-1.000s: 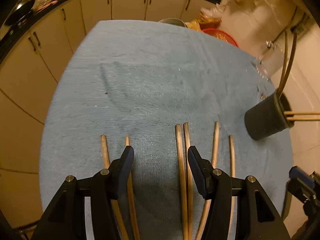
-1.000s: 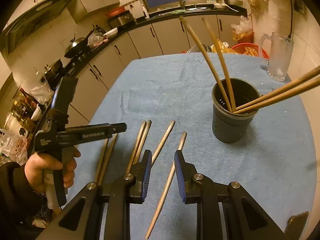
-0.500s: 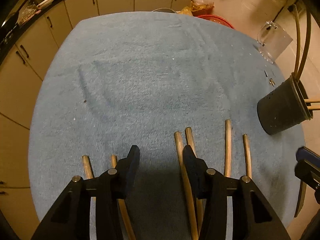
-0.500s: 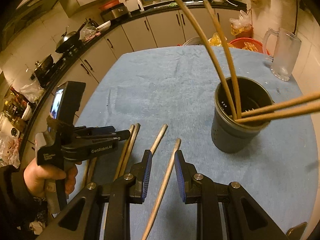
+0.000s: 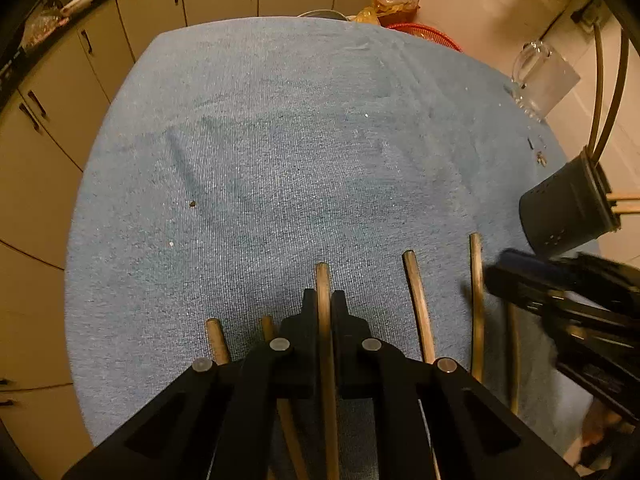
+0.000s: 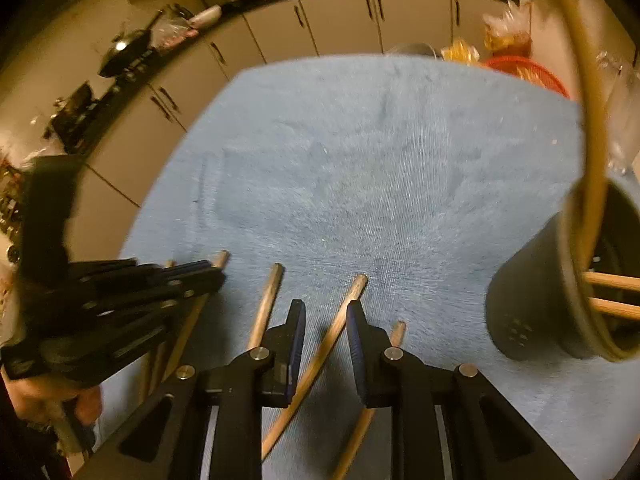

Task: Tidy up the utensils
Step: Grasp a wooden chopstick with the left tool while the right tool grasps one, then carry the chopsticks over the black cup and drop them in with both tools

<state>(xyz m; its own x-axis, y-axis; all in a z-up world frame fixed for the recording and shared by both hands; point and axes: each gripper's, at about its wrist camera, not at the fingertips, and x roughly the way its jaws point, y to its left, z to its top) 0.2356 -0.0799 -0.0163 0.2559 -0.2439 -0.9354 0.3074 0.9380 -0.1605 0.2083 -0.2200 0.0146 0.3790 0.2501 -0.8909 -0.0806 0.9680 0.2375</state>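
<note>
Clamping left claw (image 5: 324, 300) on one chopstick (image 5: 322, 280) lying on the blue-clothed bench (image 5: 280, 140), right claw (image 6: 325, 312) apart astride another chopstick (image 6: 340, 320), risking a slip or a knocked holder (image 6: 532, 304) nearby.

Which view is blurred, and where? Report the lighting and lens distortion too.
Right wrist view: motion blur throughout, worst on the left gripper and the holder. Left wrist view: sharp on the cloth and the gripped chopstick; only the right gripper smears. Both: dim warm light, strong fisheye bending, dark corners.
</note>
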